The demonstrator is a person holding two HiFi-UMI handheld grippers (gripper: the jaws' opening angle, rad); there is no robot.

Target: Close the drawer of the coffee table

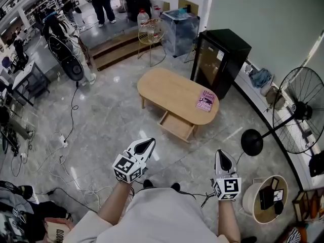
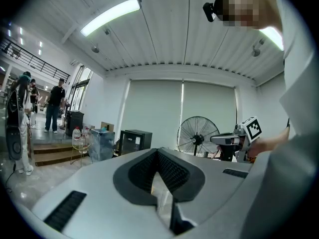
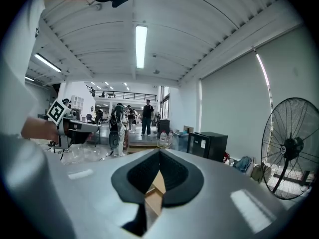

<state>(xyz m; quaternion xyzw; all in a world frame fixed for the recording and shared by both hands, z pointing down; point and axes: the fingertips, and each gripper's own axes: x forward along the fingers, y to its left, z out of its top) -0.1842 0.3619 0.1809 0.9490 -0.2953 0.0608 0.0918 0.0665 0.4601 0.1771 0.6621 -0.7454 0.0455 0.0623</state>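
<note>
We are holding a gripper in each hand, low in front of us and pointing nearly level. The left gripper [image 1: 147,146] is sitting at our 11 o'clock and the right gripper [image 1: 221,157] at our 1 o'clock, well apart from each other. In both gripper views the jaws are pressing together at their tips, pinching nothing. Both are hovering over the pale marble floor [image 1: 111,110].

Close by at 3 o'clock, a small round stand [image 1: 248,201] is carrying a few dark items that we cannot make out. At 9 o'clock, cables [image 1: 66,151] are trailing across the floor.

Straight ahead at 12 o'clock, well apart from the jaws, the low oval wooden bench [image 1: 169,87] is standing. Its drawer [image 1: 177,126] is hanging open on the side facing us, pulled out from under the bench's right half. A pink book [image 1: 206,100] is lying flat on the bench top at its 2 o'clock end.

Just beyond that end, a black cabinet [image 1: 223,57] is standing against the wall. At 2 o'clock a black pedestal fan [image 1: 298,116] is standing near the wall.

Farther off at 12 o'clock, a water bottle [image 1: 144,17] is sitting on a wire side table [image 1: 152,39] beside wooden steps [image 1: 114,47]. At 11 o'clock, people [image 1: 101,1] are standing.
</note>
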